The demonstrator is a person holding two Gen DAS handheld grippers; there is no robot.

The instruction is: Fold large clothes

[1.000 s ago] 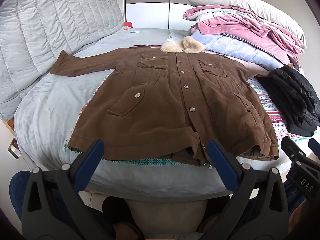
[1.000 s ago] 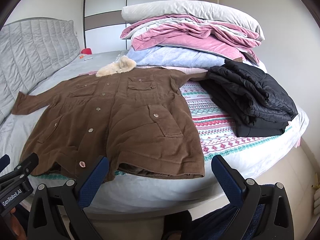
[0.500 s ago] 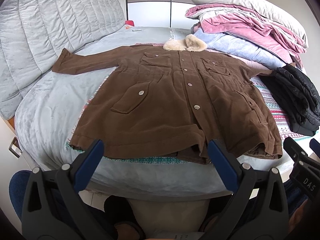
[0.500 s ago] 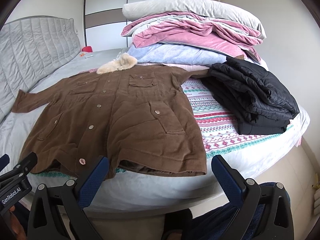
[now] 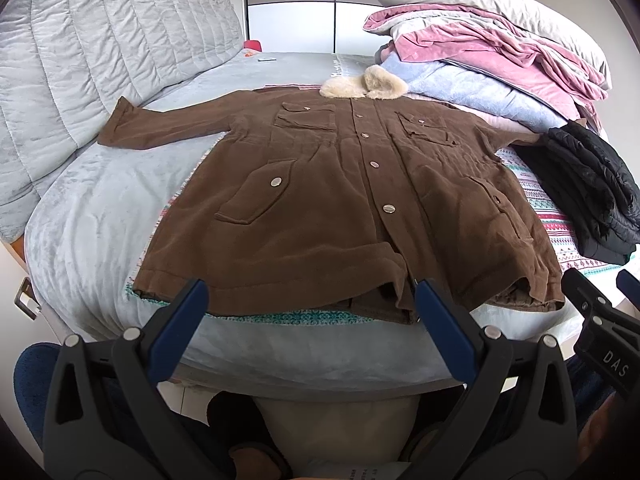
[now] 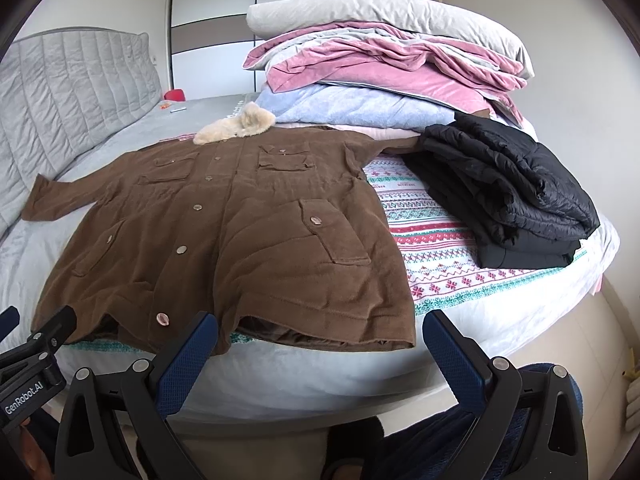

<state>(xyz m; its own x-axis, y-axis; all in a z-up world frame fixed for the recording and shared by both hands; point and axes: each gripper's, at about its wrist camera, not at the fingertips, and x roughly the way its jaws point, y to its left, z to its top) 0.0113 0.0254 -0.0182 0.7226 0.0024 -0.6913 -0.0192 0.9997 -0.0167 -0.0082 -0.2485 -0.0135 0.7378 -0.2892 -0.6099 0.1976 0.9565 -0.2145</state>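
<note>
Grey bedding covers the bed (image 5: 100, 216), with a quilted headboard (image 5: 92, 52) behind and a patterned blanket (image 6: 440, 256) spread under the work. On it the brown coat (image 5: 340, 208) lies face up and buttoned, its fleece collar (image 5: 364, 86) toward the far side, one sleeve stretched out toward the headboard and the other running toward a folded black jacket (image 6: 508, 188) and a heap of pink and blue bedding (image 6: 380, 80). The left tool (image 5: 308, 304) hangs just short of the hem near the bed's edge, fingers spread wide and holding nothing; the right tool (image 6: 320, 340) sits the same way at the coat's other lower corner, also wide apart and empty. No fold looks started. The likely trouble is the hem: the lining shows below it, so a shallow pinch could catch only one layer and drag the coat askew. The far sleeve may also snag against the black jacket when folded inward.
</note>
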